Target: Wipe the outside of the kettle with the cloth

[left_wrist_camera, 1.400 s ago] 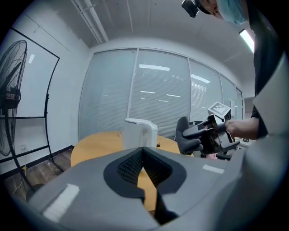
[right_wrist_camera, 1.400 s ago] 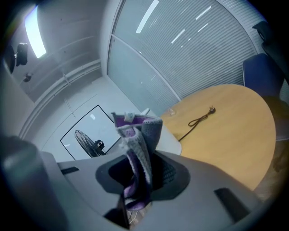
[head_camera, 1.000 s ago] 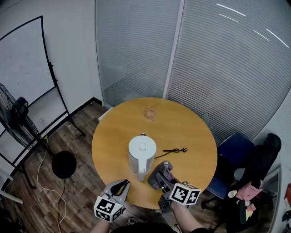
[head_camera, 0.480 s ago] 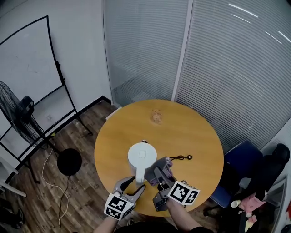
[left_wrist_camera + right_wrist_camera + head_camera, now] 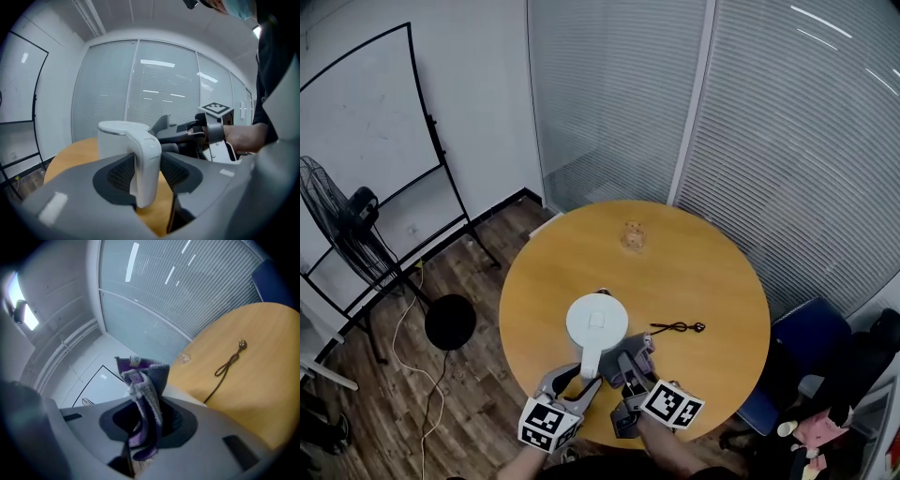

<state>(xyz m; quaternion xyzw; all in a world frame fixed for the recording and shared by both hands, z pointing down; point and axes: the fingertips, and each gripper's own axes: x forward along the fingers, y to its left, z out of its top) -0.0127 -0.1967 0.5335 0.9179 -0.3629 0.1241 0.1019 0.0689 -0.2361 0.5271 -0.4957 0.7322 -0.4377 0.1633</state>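
Note:
A white kettle [image 5: 596, 328] stands on the round wooden table [image 5: 703, 272] near its front edge, handle [image 5: 146, 164] toward me. My left gripper [image 5: 577, 377] has that handle between its jaws, which are closing; in the left gripper view [image 5: 147, 173] both pads meet the handle's sides. My right gripper [image 5: 630, 370] is shut on a purple and grey cloth [image 5: 639, 352], bunched close against the kettle's right side. The cloth [image 5: 143, 385] stands up between the jaws in the right gripper view [image 5: 145, 420].
A black cable [image 5: 677, 327] lies on the table right of the kettle. A small clear object [image 5: 633, 234] sits at the far side. On the floor stand a fan [image 5: 337, 225] and a whiteboard [image 5: 366, 131] at the left, a blue chair [image 5: 806, 337] at the right.
My left gripper came forward from the table's edge, opened, and took the kettle's handle between its jaws. The right gripper brought the cloth in toward the kettle's right side.

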